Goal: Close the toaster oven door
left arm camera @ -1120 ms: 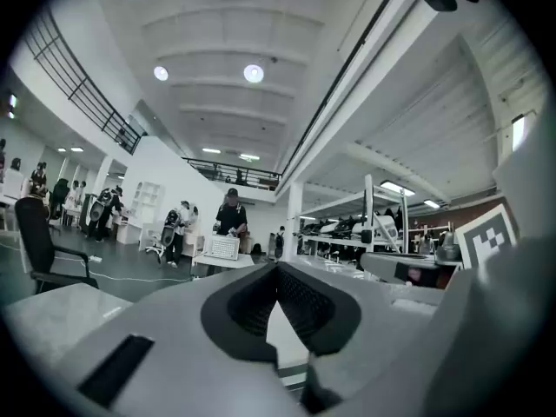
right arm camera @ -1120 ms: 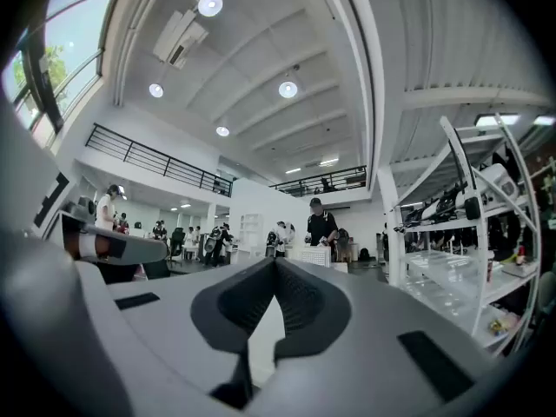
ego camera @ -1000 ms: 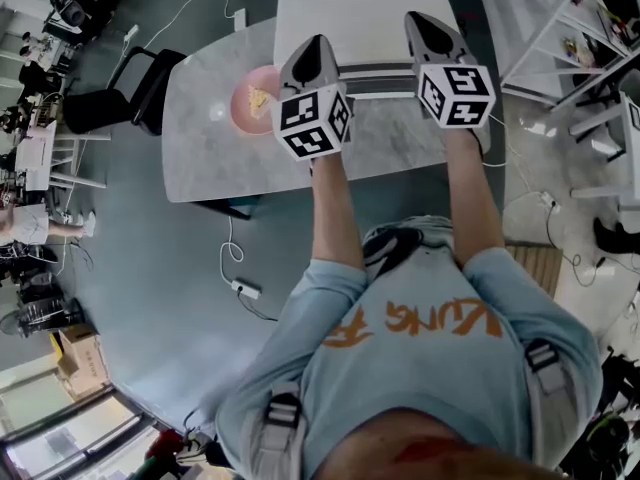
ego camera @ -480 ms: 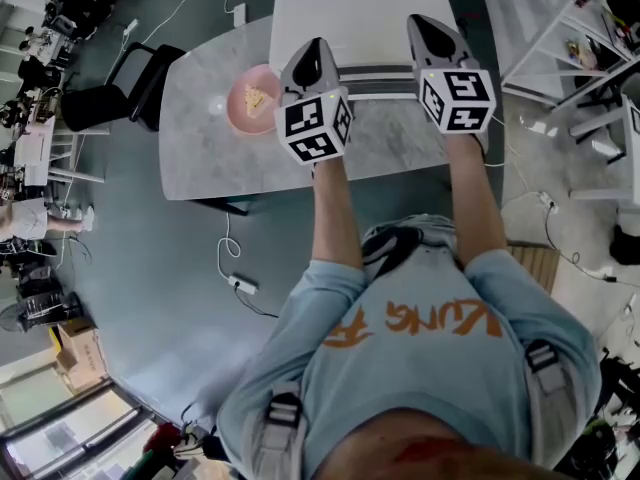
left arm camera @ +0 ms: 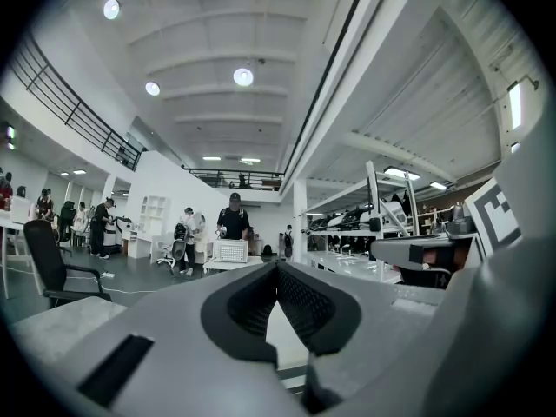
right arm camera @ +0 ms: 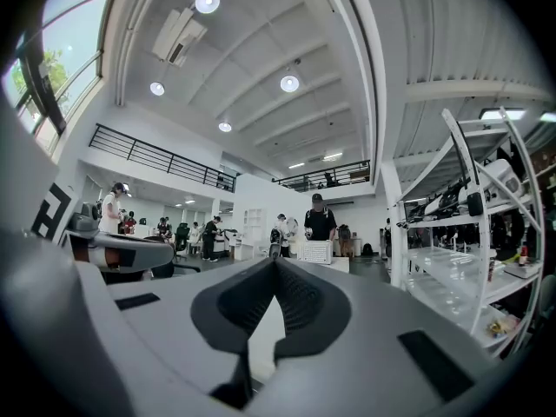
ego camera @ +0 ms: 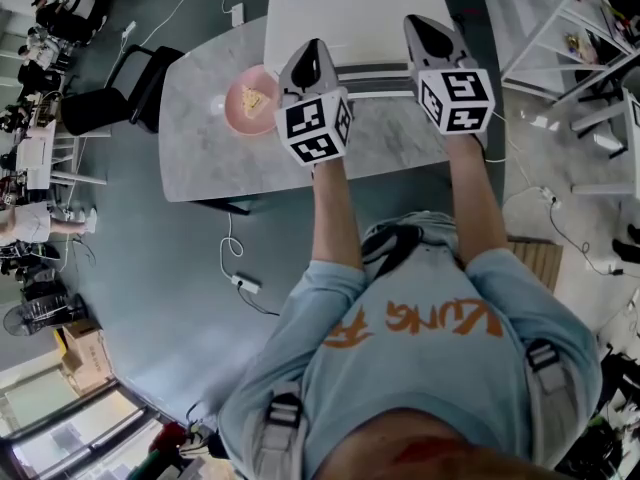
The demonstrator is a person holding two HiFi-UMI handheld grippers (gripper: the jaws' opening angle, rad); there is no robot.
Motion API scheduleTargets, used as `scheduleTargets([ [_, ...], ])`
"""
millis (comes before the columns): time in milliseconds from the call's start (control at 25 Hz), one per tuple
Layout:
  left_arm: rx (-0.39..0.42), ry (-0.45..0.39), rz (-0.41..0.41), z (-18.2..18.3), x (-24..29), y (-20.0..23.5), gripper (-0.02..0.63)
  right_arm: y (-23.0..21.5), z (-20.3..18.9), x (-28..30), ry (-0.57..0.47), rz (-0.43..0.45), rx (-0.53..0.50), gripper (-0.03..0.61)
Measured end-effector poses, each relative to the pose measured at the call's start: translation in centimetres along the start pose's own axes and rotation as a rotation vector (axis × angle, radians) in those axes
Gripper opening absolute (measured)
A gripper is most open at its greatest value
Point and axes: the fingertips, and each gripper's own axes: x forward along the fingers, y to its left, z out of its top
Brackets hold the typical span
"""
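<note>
From the head view I look down on a white toaster oven at the far edge of a grey marble table. Dark and light bands run along its near side; how its door stands I cannot tell. My left gripper hangs over the oven's near left corner, and my right gripper over its right part. Both are held above it and apart from it. In the left gripper view the left gripper has its jaws together with nothing between them, and so does the right gripper in its view.
A pink plate with a piece of food sits on the table left of the left gripper. A black chair stands at the table's left end. White shelving is at the right, and a cable with a plug strip lies on the floor.
</note>
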Motion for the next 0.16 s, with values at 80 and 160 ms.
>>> scheduleTargets([
  [80, 0.001, -0.001, 0.002, 0.00, -0.04, -0.04, 0.000, 0.05, 0.02, -0.04, 0.000, 0.004, -0.002, -0.003],
  [160, 0.000, -0.003, 0.006, -0.04, -0.10, -0.01, 0.000, 0.18, 0.04, -0.08, 0.001, 0.010, -0.003, -0.003],
])
